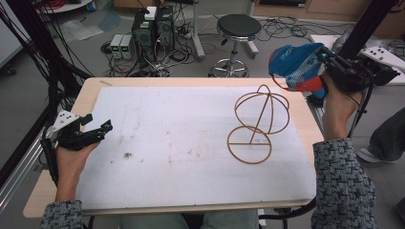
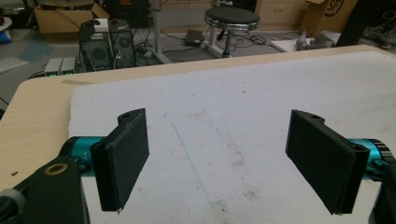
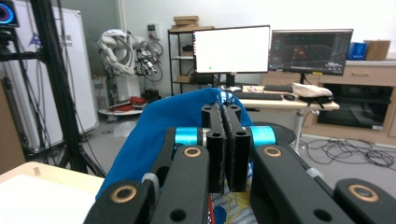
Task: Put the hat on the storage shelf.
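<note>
Right gripper (image 3: 226, 140) jaws clenched on blue cloth (image 1: 296, 62), left gripper (image 2: 224, 158) jaws released above worktop (image 1: 191, 143), wire frame (image 1: 258, 119) between.

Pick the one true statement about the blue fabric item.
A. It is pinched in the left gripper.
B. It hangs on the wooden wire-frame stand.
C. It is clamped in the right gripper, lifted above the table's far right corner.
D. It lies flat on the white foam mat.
C: the right gripper has its jaws shut on the blue fabric item, held in the air beyond the wooden wire-frame stand, while the left gripper stands open over the white foam mat.
</note>
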`<state>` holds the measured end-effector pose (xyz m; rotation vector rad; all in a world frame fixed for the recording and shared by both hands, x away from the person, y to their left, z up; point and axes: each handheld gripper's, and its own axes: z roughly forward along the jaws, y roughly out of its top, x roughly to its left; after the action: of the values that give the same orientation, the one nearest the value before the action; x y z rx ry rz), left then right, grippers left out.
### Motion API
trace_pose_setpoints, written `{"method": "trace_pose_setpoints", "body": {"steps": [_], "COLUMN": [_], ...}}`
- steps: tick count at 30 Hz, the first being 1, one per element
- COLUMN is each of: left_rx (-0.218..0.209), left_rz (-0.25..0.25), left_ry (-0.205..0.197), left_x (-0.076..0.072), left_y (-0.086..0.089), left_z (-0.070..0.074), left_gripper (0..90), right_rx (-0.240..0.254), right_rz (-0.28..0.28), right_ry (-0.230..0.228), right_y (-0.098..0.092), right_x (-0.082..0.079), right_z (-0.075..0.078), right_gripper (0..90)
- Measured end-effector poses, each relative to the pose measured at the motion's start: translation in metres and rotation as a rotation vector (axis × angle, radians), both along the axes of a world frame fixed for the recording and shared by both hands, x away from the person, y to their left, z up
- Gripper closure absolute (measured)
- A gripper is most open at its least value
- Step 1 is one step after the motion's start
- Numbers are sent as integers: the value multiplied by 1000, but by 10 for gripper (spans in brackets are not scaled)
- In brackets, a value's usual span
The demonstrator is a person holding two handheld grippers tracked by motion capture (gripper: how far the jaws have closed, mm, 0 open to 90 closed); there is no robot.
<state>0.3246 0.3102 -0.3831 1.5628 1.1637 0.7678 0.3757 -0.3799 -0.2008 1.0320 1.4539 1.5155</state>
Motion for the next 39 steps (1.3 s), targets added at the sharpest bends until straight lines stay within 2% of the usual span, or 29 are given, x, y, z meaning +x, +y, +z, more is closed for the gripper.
{"method": "trace_pose_setpoints", "body": {"steps": [2, 10, 17, 24, 34, 39], "left_rx": [0, 0, -6, -4, -7, 1], "left_rz": [-1, -2, 0, -3, -6, -7], "left_ry": [1, 0, -2, 2, -8, 0], "left_x": [0, 0, 0, 1, 0, 1], "left_y": [0, 0, 1, 1, -2, -3], "left_z": [0, 0, 0, 0, 3, 2], "left_gripper": [215, 215, 215, 215, 215, 216], "right_rx": [4, 14, 17, 36, 22, 31], "right_rz": [24, 75, 132, 196, 241, 273], "right_ry": [-17, -42, -32, -25, -22, -13], "right_y": [3, 14, 27, 31, 34, 35], "right_x": [-8, -20, -31, -39, -59, -64], "right_z": [5, 15, 17, 9, -6, -14], "right_gripper": [890, 890, 889, 886, 886, 886]}}
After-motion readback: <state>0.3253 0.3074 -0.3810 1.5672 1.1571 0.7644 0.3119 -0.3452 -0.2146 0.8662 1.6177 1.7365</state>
